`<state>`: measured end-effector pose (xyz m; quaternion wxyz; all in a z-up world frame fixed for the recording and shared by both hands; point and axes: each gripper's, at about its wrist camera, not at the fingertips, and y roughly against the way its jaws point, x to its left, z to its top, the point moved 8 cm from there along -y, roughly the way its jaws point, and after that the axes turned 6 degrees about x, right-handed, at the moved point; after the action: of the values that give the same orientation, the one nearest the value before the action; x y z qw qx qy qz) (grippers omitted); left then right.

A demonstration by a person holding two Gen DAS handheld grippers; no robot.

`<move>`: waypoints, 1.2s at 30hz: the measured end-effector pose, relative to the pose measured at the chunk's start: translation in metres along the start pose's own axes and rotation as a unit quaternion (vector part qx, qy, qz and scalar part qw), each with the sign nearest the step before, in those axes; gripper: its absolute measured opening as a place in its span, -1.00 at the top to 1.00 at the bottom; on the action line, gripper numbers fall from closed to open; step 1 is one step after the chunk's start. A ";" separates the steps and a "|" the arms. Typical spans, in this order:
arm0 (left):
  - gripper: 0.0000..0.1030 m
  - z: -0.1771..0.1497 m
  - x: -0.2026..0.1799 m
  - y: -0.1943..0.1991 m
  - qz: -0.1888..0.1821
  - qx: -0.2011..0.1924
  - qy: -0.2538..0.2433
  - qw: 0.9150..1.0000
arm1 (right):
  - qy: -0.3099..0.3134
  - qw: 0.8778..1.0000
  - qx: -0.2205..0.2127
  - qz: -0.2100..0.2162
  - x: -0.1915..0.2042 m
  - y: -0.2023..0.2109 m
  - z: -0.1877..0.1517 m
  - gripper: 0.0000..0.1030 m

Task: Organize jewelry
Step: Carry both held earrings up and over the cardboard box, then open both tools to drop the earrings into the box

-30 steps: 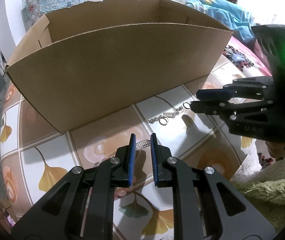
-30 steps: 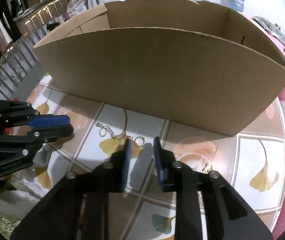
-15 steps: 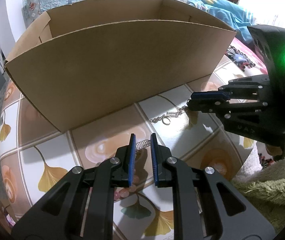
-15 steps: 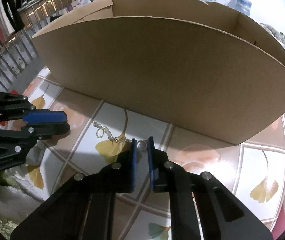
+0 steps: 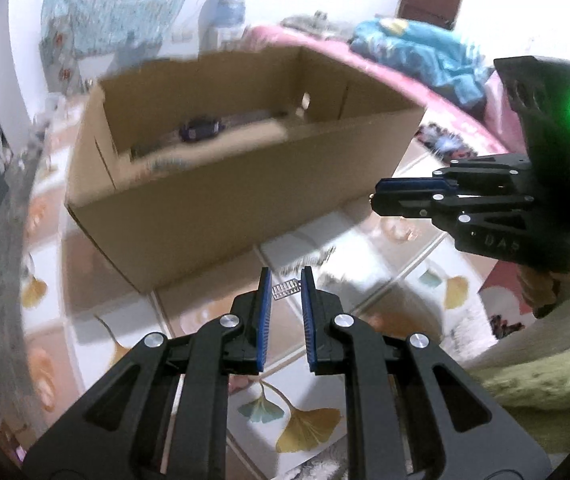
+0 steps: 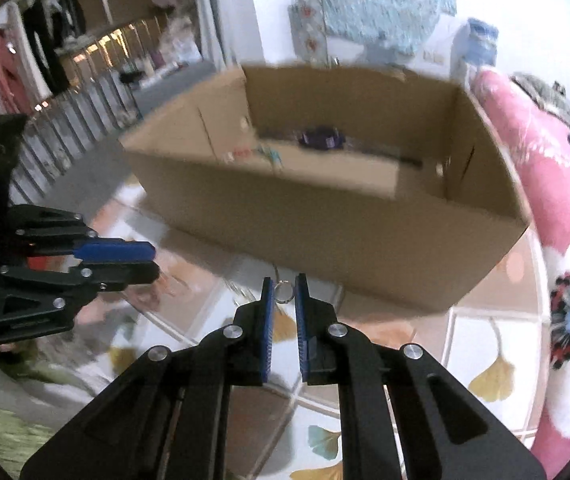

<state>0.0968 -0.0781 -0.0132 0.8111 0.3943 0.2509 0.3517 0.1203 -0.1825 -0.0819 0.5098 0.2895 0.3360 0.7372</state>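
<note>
An open cardboard box [image 5: 221, 196] stands on the tiled table, also in the right wrist view [image 6: 325, 240]. A dark purple item [image 5: 199, 129] lies inside it, seen too in the right wrist view [image 6: 321, 138]. My left gripper [image 5: 285, 276] is shut on a small silver coil piece [image 5: 285, 289] and is raised in front of the box. My right gripper [image 6: 283, 284] is shut on the ring [image 6: 284, 293] of a silver chain, lifted beside the box; it also shows in the left wrist view [image 5: 381, 196]. The chain's hanging part is blurred.
The table top [image 5: 309, 420] has ginkgo-leaf tiles. A pink floral bed cover [image 6: 565, 240] lies right of the box, with blue cloth [image 5: 417, 52] behind. A green fluffy rug [image 5: 545, 380] lies at the lower right. A railing [image 6: 65, 120] runs at the far left.
Both grippers have risen from the table with their pieces, so the box's inside now shows. The chain no longer lies on the tiles. The view is motion-blurred.
</note>
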 end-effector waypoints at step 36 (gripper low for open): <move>0.73 0.157 0.051 -0.046 -0.053 -0.043 0.082 0.994 | -0.126 0.989 0.000 0.079 -0.110 -0.032 0.142 0.54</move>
<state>0.2529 -0.1320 0.0311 0.8213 0.3153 0.3221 0.3497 0.2819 -0.2500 -0.0298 0.4885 0.4058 0.2450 0.7326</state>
